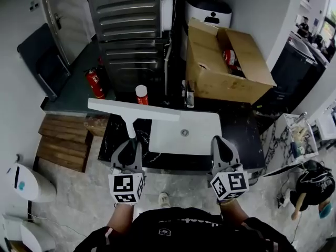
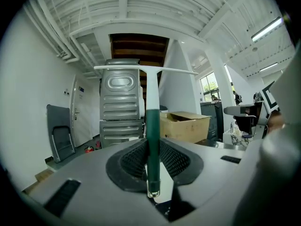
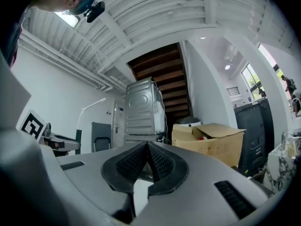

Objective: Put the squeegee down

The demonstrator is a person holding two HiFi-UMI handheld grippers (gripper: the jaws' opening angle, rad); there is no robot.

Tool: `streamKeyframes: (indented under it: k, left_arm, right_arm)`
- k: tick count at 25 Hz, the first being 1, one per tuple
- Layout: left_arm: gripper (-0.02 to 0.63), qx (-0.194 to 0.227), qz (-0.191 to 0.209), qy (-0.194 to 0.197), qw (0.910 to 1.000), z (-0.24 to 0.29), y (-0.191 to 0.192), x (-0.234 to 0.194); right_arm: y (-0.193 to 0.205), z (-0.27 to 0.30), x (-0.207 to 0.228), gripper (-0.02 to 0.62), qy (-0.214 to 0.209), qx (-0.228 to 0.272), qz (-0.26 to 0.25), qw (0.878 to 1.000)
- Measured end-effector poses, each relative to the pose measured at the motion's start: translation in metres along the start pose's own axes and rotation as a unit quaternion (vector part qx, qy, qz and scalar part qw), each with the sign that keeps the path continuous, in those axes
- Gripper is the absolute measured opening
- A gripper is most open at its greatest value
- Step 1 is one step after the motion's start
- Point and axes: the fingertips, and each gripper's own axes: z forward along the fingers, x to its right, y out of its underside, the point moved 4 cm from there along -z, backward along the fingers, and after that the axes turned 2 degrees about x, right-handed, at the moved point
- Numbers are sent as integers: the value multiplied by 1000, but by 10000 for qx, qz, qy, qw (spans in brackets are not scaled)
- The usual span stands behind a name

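The left gripper (image 1: 131, 140) is clamping the squeegee (image 1: 133, 109) by its green handle, with the blade jutting forward left of centre frame over the dark counter (image 1: 241, 135) — likely ready for laying flat. The right gripper (image 1: 223, 146) is hanging alongside, jaws together, empty.

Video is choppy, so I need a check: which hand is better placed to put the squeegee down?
Left. The left tongs grip the squeegee by its green handle; the right tongs are shut and empty.

Left tool (image 1: 132, 144) level, clamped on squeegee (image 1: 131, 110); right tool (image 1: 220, 141) level, jaws together.
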Motion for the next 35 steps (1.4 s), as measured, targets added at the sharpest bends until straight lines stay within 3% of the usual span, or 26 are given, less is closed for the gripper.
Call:
streamKeyframes:
  k: [4,11,17,21,28,31,35]
  left_arm:
    - [87,-133,-130,-114,9998,27,11,-28]
    - [87,-358,-164,-294,9988,57,26,-39]
    - [87,-1206,-281,-377,9916,75,70,-46]
    - [87,-1990,-654,-417,9769,80,117,-51]
    - [87,-3128,-1318,-531,9391,95,194,-63]
    - [87,-3327,-1592,-583,9277,104,219,-69]
    - [89,-3441,-1778,-667,9195,117,234,-73]
  right_arm:
    - [6,42,-11,38,-129,-74,-105,9998]
    - [21,98,-11,38,-495,-178,-39,9986]
    - [35,131,-19,38,-913,-216,81,9956]
    - [54,145,-26,38,-1188,-439,195,9917]
    - [75,167,-41,38,-1552,-620,335,9854]
    - [79,176,-44,38,-1652,-668,370,9833]
    - [80,188,-45,38,-1726,-709,396,9816]
